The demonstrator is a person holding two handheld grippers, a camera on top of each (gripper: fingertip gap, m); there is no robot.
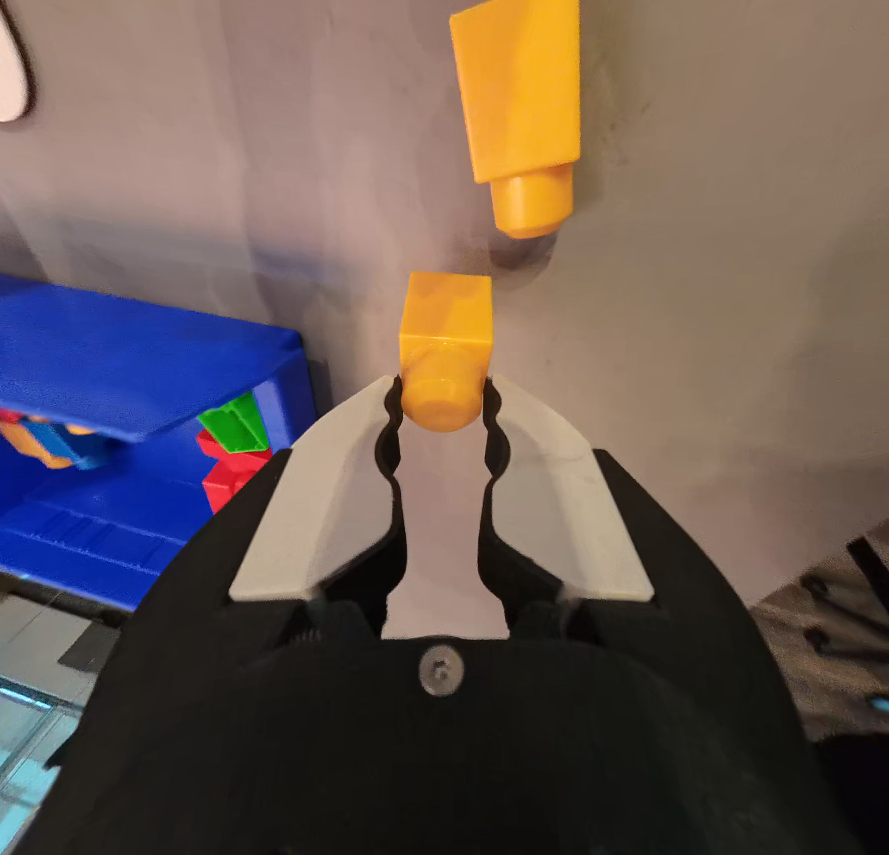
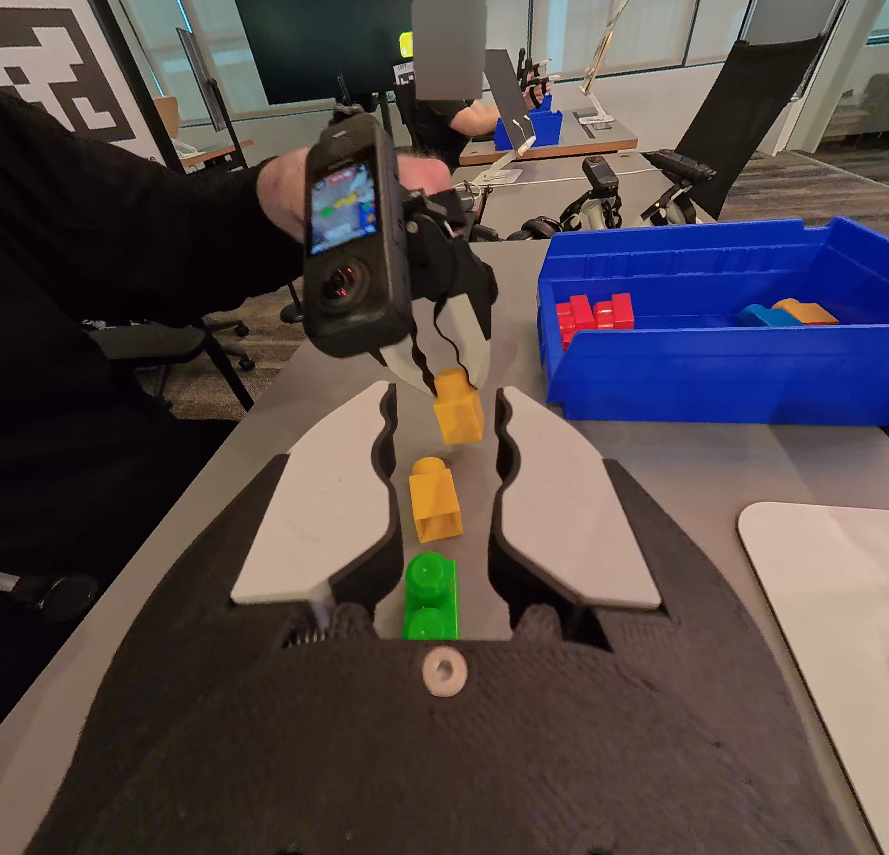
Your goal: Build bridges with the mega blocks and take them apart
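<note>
Yellow block point(image 1: 445, 346) stud clamped in left gripper point(image 1: 442, 399); right gripper point(image 2: 445, 427) apart, bare.

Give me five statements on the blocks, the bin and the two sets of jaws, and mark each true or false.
1. The left gripper holds a yellow block by its stud. True.
2. The right gripper grips the green block. False: its jaws are open, holding nothing.
3. A second yellow block lies on its side on the table. True.
4. The blue bin holds only green blocks. False: red blocks, blue and yellow show.
5. The green block is stacked on a yellow one. False: it sits apart.
</note>
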